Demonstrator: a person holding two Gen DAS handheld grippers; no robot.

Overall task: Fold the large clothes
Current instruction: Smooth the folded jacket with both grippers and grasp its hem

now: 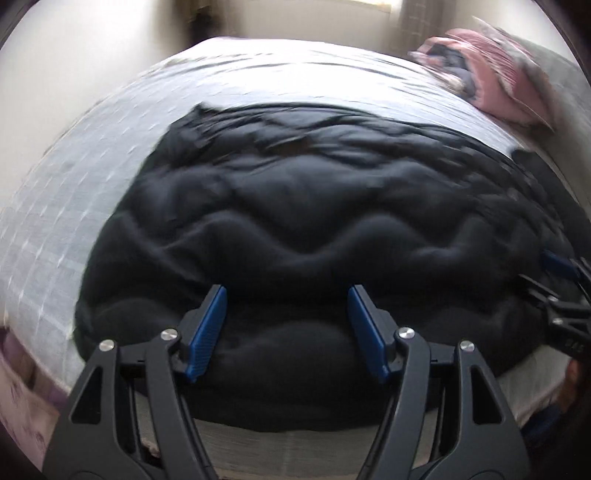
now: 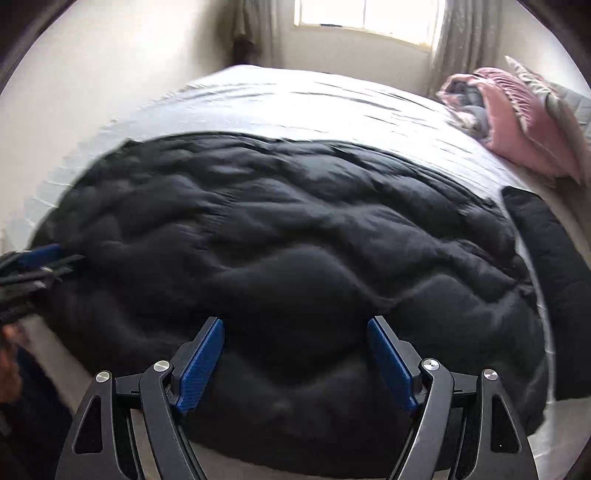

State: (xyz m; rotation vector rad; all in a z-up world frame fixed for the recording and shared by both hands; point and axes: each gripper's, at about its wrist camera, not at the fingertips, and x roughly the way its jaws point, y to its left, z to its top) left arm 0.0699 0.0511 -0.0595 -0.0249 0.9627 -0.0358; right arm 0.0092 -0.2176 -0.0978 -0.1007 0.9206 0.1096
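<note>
Garment, large black rumpled fleece [image 1: 295, 206], lying spread over white bed sheet [image 1: 110, 155], stretching toward 12 o'clock from both claws. Left gripper [image 1: 288, 325] hovering over near hem, jaws apart, grasping nothing. Right gripper [image 2: 295, 358] likewise released, empty. Pink pillow [image 2: 517, 122] sitting at 2 o'clock.

Quick tally of what's in view: one big black garment [image 1: 295, 206] spread out on one bed [image 1: 110, 166] with a pale sheet. One heap of pink and grey bedding or pillows [image 2: 517, 122] at the far right corner, too blurry to split into separate pieces. One window [image 2: 365, 18] with two curtains, one on each side [image 2: 255, 26] [image 2: 458, 40]. Two grippers total: the left gripper [image 1: 286, 325] and the right gripper [image 2: 295, 360], each with two blue-padded fingers [image 1: 207, 332] [image 2: 201, 365], so four fingers in all, none of them clamped on anything.
</note>
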